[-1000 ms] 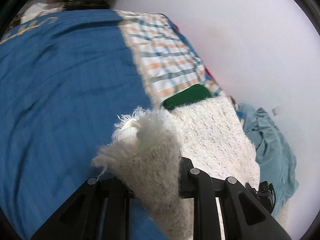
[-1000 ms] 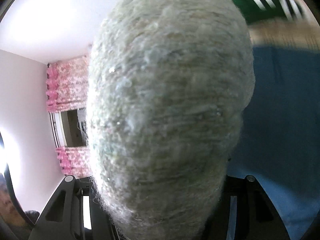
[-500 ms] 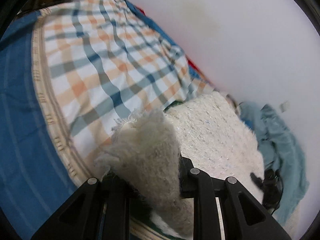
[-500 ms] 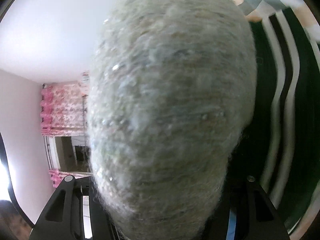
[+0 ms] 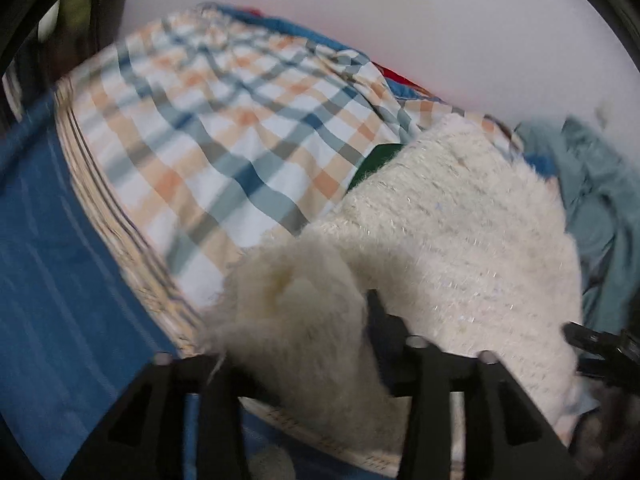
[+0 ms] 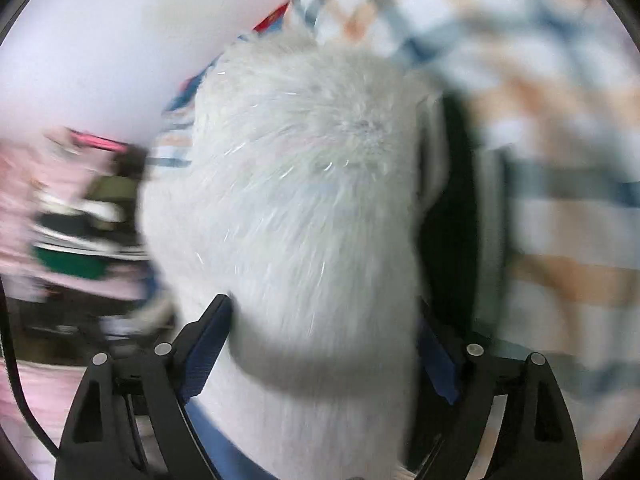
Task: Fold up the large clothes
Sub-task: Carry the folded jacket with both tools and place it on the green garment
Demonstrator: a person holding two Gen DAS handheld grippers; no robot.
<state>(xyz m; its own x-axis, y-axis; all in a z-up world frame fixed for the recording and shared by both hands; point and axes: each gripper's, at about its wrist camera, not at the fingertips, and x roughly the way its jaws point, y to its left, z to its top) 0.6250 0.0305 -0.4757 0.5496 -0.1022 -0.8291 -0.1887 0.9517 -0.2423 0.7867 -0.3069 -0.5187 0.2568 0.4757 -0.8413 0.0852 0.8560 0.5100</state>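
Observation:
A white fuzzy sweater (image 5: pixel 460 232) lies folded on the plaid bed cover (image 5: pixel 224 132), over a dark green garment (image 5: pixel 376 160). One corner of it stands up between the fingers of my left gripper (image 5: pixel 296 332), whose jaws are opening; a dark gap shows beside the right finger (image 5: pixel 380 320). In the right wrist view a thick bunch of the sweater (image 6: pixel 304 184) fills the space between the fingers of my right gripper (image 6: pixel 324 320). Those jaws are opening wide, and the blue pads (image 6: pixel 208 352) show bare.
A blue sheet (image 5: pixel 52 280) covers the bed left of the plaid cover. A teal garment (image 5: pixel 592 184) is crumpled by the white wall (image 5: pixel 400 12) at right. A dark striped garment (image 6: pixel 452 208) lies beside the sweater on the plaid cover (image 6: pixel 540 120). Blurred pink curtains (image 6: pixel 24 184) are at far left.
Both grippers carried the sweater from over the blue sheet to the plaid cover and lowered it. Both pairs of jaws, shut on the sweater before, have spread apart.

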